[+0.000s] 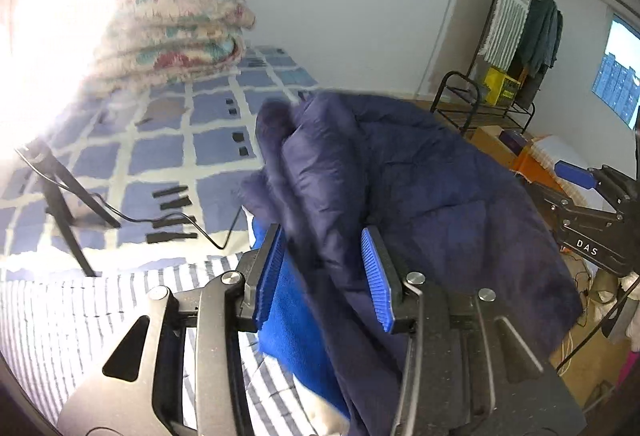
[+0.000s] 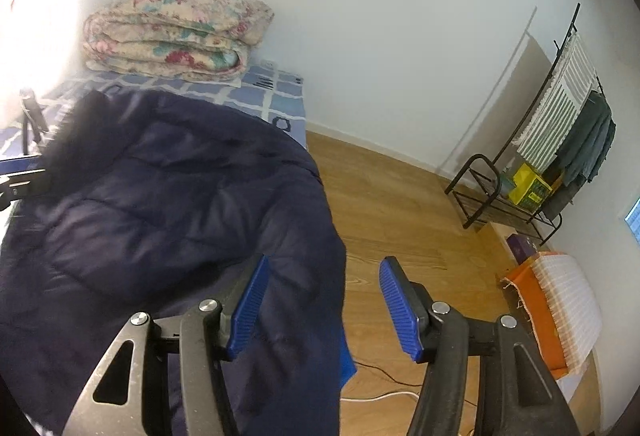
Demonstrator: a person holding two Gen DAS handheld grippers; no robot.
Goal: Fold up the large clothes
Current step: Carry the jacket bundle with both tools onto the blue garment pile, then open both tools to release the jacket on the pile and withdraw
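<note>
Left gripper [image 1: 326, 272]: jaws parted, blue ribbed pads facing each other, dark fabric lying in the gap between them. Right gripper [image 2: 324, 306]: jaws spread wide, blue pads angled outward, fabric edge hanging between them, neither pad pressed on it.

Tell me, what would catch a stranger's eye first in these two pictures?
Most striking is the big navy padded coat, bunched up over the checked bed and filling the middle of both views. The left gripper has coat fabric between its blue fingers, while the right gripper stands open at the coat's edge, above the wooden floor. Behind, a folded flowery quilt sits at the head of the bed.
</note>
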